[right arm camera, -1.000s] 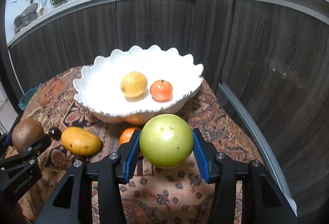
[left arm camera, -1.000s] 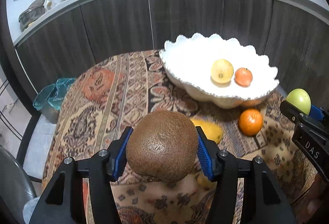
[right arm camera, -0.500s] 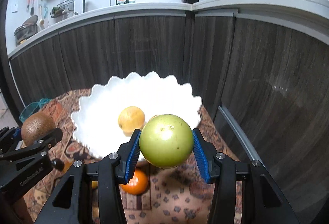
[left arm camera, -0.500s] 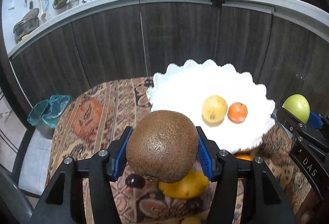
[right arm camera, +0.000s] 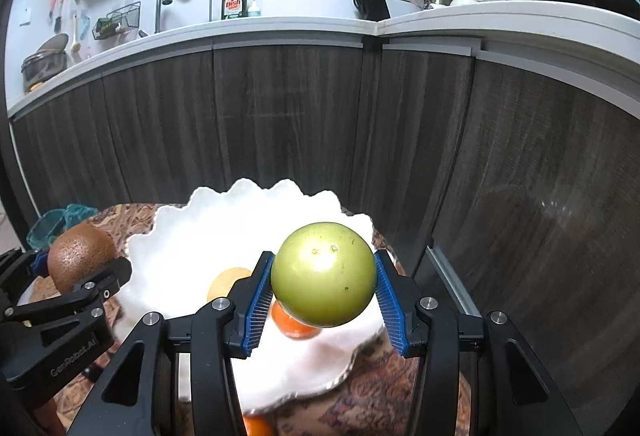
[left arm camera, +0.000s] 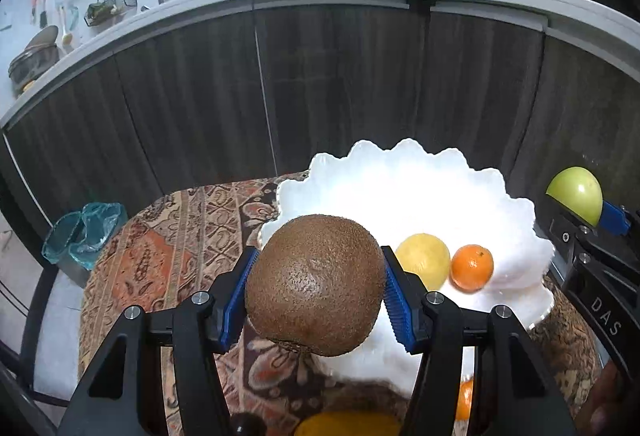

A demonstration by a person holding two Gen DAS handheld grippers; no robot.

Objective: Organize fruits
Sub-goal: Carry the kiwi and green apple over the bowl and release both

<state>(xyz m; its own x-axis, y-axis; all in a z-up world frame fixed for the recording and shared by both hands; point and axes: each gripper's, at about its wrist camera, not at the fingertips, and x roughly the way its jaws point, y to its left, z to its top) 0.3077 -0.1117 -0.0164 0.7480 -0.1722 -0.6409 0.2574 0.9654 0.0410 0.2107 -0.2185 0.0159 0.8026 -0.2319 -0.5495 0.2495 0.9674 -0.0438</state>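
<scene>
My left gripper is shut on a brown kiwi and holds it in the air over the near left rim of the white scalloped bowl. My right gripper is shut on a green apple and holds it above the bowl. In the bowl lie a yellow lemon and a small orange. The kiwi in the left gripper also shows in the right wrist view, and the apple in the left wrist view.
The bowl stands on a round table with a patterned cloth. An orange and a yellow mango lie on the cloth in front of the bowl. Dark wood cabinets stand close behind. A teal bin sits left of the table.
Both grippers have risen and moved forward over the bowl with their fruit. The bowl now sits lower and nearer in both views.
</scene>
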